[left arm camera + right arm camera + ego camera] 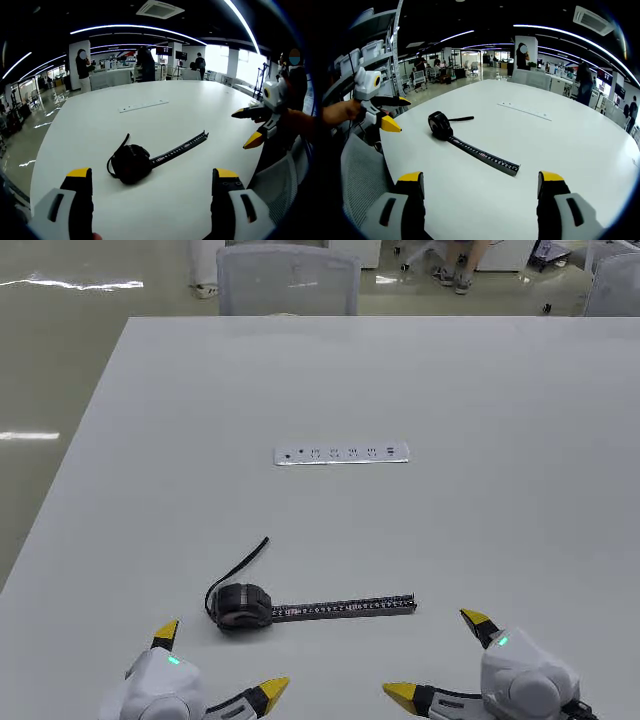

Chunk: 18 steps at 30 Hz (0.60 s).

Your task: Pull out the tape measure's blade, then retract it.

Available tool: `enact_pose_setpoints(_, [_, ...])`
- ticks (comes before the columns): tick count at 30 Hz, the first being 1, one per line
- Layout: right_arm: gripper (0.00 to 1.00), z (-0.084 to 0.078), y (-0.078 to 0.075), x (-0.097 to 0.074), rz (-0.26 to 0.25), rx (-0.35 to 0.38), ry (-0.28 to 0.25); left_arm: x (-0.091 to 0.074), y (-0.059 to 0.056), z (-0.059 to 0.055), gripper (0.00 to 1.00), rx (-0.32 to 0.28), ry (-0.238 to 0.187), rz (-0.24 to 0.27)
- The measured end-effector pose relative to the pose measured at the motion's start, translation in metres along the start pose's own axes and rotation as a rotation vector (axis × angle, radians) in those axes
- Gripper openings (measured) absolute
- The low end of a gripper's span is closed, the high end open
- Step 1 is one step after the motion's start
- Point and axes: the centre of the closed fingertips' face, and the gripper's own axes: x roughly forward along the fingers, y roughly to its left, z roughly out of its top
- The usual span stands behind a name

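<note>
I am holding my left gripper (220, 658) and right gripper (437, 657) with jaws apart, as the tape measure (240, 604) is lying just ahead between them on the table (450, 390), its blade (345, 608) reaching toward the right jaws.

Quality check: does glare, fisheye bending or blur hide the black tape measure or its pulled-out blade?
Head view: soft even light, black tape measure sharp on the white table, glare streaks on the glossy floor. Left gripper view: fisheye bows the table edge, bright windows wash out, dark blade readable. Right gripper view: same bending, ceiling light strips curve, blade markings clear.
</note>
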Motion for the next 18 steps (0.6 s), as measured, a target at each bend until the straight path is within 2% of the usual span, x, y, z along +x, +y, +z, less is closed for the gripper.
enact_pose_setpoints(8, [0.96, 0.0039, 0.0046, -0.0012, 0.003, 0.04, -0.025, 0.0009, 0.0012, 0.0028, 0.99, -0.025, -0.007, 0.017])
enact_pose_setpoints(11, [0.96, 0.0036, 0.0044, -0.0011, 0.0, 0.039, -0.024, 0.001, -0.0005, 0.0014, 0.99, -0.013, -0.001, 0.023])
enact_pose_setpoints(18, [0.96, 0.0031, 0.0055, -0.0013, 0.0, 0.042, -0.023, 0.0015, 0.0029, 0.0022, 0.99, -0.025, -0.007, 0.046])
